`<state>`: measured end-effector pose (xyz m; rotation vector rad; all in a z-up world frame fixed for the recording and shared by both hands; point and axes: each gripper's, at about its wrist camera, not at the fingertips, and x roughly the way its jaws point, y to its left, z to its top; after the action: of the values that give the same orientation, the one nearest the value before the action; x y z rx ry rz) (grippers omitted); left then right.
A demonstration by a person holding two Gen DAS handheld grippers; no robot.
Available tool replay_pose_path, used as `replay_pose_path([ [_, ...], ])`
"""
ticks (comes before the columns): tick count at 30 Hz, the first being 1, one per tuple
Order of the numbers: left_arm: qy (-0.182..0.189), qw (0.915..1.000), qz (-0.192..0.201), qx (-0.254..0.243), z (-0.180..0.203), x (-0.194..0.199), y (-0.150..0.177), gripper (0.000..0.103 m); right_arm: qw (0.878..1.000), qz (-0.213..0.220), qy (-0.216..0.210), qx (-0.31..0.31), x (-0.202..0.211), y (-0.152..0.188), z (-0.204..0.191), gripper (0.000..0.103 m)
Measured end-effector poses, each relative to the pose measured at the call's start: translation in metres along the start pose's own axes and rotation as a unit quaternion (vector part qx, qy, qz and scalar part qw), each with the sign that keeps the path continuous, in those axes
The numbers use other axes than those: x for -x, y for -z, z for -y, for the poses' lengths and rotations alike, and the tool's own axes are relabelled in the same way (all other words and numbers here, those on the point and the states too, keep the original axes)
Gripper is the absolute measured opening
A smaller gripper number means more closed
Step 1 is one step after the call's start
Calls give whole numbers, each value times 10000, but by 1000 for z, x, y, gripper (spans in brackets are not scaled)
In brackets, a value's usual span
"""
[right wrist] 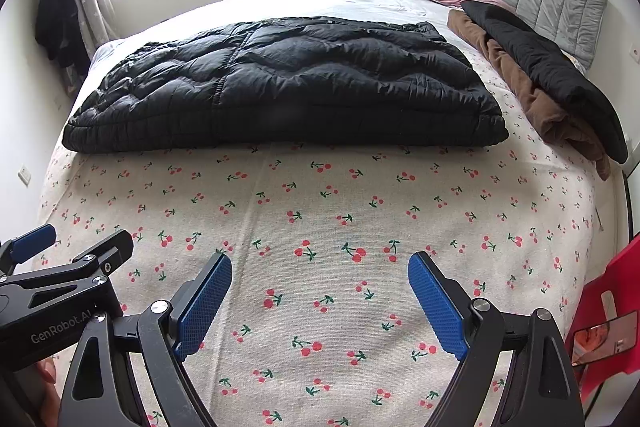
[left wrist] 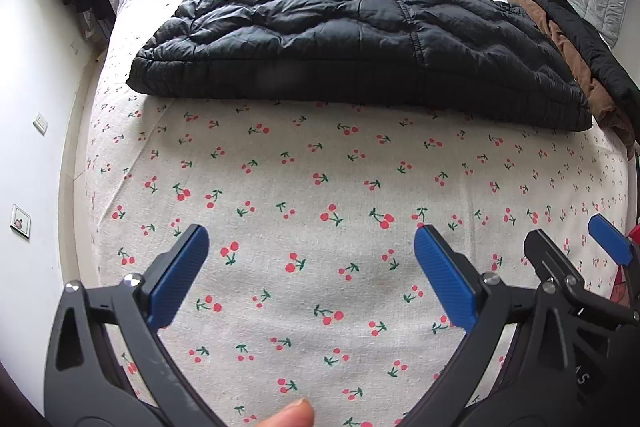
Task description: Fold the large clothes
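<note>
Both fingers spread wide and holding nothing, left gripper [left wrist: 312, 259] and right gripper [right wrist: 320, 287] above cherry-print sheet [right wrist: 320, 211], black puffer jacket [right wrist: 280, 83] folded mid-bed beyond them.

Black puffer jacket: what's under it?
The black puffer jacket lies flat on the cherry-print sheet, which shows along its near edge. Its far side rests on plain white bedding. Anything tucked beneath the jacket is covered and cannot be seen.
</note>
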<state>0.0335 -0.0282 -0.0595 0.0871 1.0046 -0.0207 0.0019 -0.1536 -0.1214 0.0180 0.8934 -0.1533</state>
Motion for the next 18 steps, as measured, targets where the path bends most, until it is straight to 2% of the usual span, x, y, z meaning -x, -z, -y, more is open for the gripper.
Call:
replay_pose_path([
  [18, -25, 10000, -36, -45, 3, -2, 2, 102, 10000, -16, 31, -45, 0, 1, 2, 91],
])
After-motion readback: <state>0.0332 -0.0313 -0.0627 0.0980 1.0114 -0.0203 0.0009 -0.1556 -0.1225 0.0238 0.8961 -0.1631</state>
